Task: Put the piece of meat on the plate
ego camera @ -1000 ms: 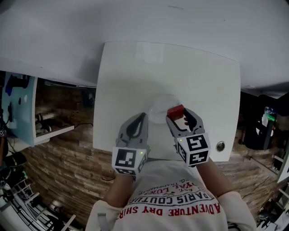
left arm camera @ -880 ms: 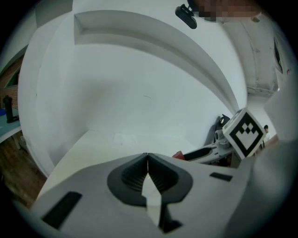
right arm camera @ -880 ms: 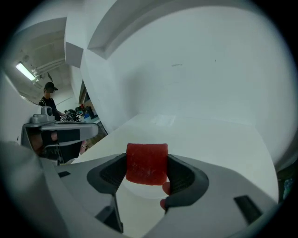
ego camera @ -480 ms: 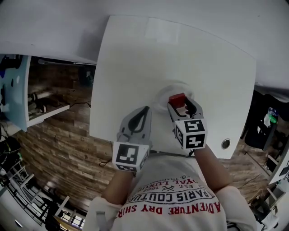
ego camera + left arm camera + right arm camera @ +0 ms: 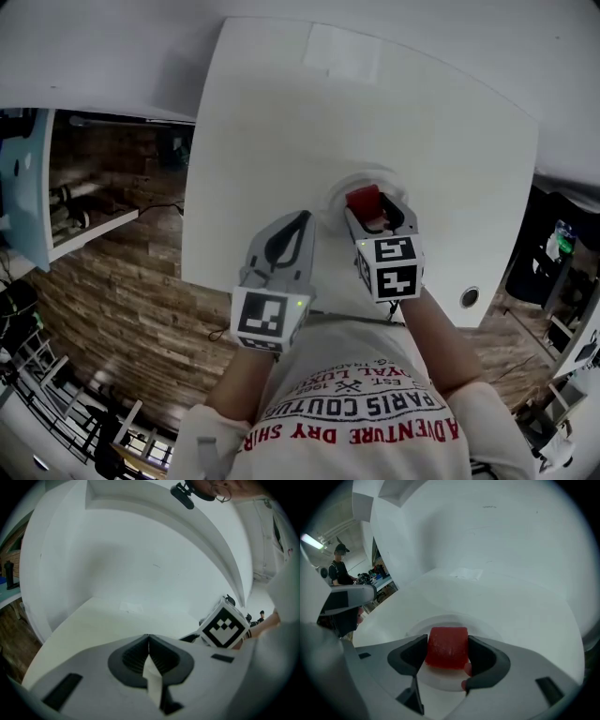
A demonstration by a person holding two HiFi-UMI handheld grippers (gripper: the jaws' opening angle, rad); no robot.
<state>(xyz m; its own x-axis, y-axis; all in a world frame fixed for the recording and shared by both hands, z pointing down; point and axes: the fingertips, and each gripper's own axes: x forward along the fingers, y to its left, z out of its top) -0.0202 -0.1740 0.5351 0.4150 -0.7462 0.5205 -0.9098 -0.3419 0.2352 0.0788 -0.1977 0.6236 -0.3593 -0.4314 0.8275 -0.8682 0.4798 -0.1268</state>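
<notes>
White tabletop (image 5: 281,141) set against a white wall (image 5: 112,47) fills your view, with wood-plank floor (image 5: 122,309) beyond its left edge. One piece of meat (image 5: 447,648), a red block, is clamped between the two jaws of your right tongs (image 5: 377,210), one pad on each flank. It hangs directly over the plate (image 5: 440,678); whether its underside touches the plate cannot be told. That squeeze keeps it from dropping before it is centred, so the placing looks nearly done, with only the release left. One plate, shallow and white, lies on the tabletop. Your left tongs (image 5: 149,641) are closed on nothing, parked just left of the plate and off its rim, probably to stay clear. Two tongs, one tabletop.
</notes>
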